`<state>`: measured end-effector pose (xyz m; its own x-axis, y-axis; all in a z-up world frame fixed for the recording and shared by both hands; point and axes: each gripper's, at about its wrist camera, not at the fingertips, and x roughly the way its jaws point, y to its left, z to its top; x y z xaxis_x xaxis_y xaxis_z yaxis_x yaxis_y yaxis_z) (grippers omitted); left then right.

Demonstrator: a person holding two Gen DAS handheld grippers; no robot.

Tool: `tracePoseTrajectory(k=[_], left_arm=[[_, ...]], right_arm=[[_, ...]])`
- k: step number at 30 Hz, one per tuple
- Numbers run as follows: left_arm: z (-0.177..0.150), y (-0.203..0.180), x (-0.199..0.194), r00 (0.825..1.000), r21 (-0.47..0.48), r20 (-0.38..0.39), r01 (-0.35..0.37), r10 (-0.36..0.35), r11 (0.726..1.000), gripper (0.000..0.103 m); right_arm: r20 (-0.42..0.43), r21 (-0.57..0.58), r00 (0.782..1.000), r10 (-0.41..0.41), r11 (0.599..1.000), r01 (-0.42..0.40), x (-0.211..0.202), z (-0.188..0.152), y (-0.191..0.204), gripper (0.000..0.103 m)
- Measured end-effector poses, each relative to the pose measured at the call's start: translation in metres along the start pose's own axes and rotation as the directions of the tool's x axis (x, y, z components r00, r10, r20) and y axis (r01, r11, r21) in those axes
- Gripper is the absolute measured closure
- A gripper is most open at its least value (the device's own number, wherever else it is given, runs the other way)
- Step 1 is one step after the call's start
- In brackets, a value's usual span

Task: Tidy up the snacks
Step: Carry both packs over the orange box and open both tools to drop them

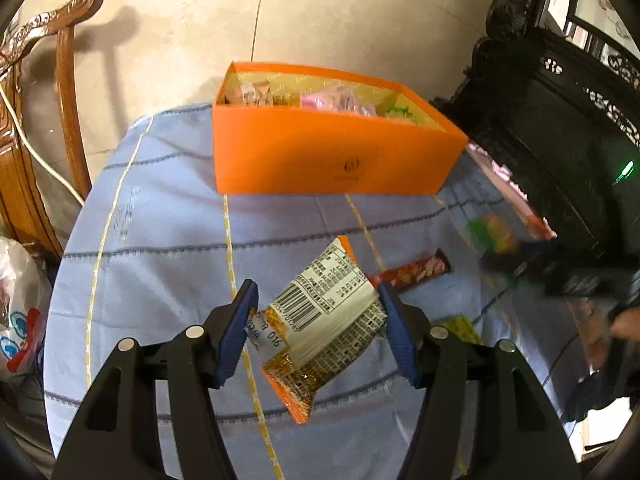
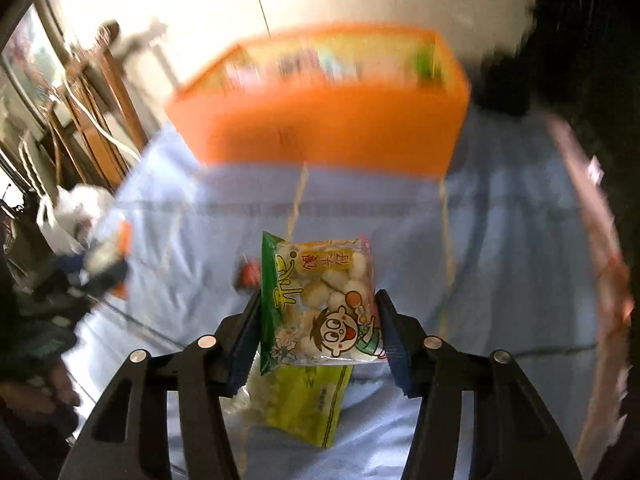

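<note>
A: Left wrist view: an orange-and-white snack packet (image 1: 320, 320) is clamped by the left gripper (image 1: 318, 328), barcode side up, and is carried clear of the blue cloth on the bench (image 1: 160, 248). Why is it held so high?

B: Probably so that the wall of the orange box (image 1: 328, 160) can be cleared. The box is stood at the far edge of the bench with its top open, and several packets are already seen inside it.

A: And the right gripper (image 2: 318, 324)?

B: It is closed on a clear bag of pale round snacks (image 2: 320, 304), gripped by its two side edges so that the printed face is kept upward. A yellow-green packet (image 2: 304, 400) is seen just below it; whether that one is held too or lies on the cloth cannot be told.

A: What is left loose?

B: A red-brown bar (image 1: 416, 272) and a yellow packet (image 1: 464, 328) lie on the cloth, near the left gripper, well short of the box. The right wrist view is blurred, so finer detail cannot be given.
</note>
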<state>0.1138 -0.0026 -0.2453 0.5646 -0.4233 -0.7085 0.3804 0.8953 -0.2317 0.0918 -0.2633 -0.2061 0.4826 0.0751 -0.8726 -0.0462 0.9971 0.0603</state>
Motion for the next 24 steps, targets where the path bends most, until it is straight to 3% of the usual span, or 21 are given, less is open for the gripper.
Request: tracePoseTrajectory(k=[6,11,15,19,21,22,23,24], left_arm=[[0.067,-0.013,-0.015,0.993,0.03,0.115,0.018,-0.021,0.999,0.043],[0.143,-0.03,-0.037,0.97,0.093,0.242,0.011,-0.033,0.996,0.043],[0.197,-0.038,-0.04,0.952,0.13,0.306,-0.02,-0.021,0.991,0.043],[0.23,-0.047,-0.03,0.941,0.164,0.339,-0.065,0.006,0.984,0.042],[0.247,-0.046,-0.015,0.942,0.164,0.336,-0.074,0.015,0.984,0.039],[0.258,-0.043,-0.001,0.946,0.158,0.324,-0.073,0.018,0.985,0.034],[0.267,-0.038,0.016,0.955,0.144,0.296,-0.065,0.02,0.987,0.018],[0.27,-0.035,0.024,0.96,0.132,0.278,-0.066,0.027,0.989,0.01]], right_arm=[[0.186,-0.016,0.983,0.007,1.0,-0.004,-0.076,0.081,-0.004,0.048],[0.289,-0.052,0.957,0.003,0.999,0.013,-0.119,0.149,-0.006,0.048],[0.334,-0.079,0.942,-0.01,0.996,0.038,-0.134,0.189,-0.005,0.048],[0.365,-0.082,0.931,-0.017,0.995,0.051,-0.128,0.224,-0.005,0.048],[0.376,-0.08,0.926,-0.018,0.995,0.052,-0.12,0.245,-0.01,0.044],[0.378,-0.083,0.926,-0.015,0.995,0.05,-0.113,0.254,-0.013,0.037],[0.364,-0.082,0.931,-0.021,0.995,0.054,-0.101,0.265,-0.02,0.03],[0.34,-0.067,0.939,-0.055,0.994,0.083,-0.081,0.271,-0.017,0.017]])
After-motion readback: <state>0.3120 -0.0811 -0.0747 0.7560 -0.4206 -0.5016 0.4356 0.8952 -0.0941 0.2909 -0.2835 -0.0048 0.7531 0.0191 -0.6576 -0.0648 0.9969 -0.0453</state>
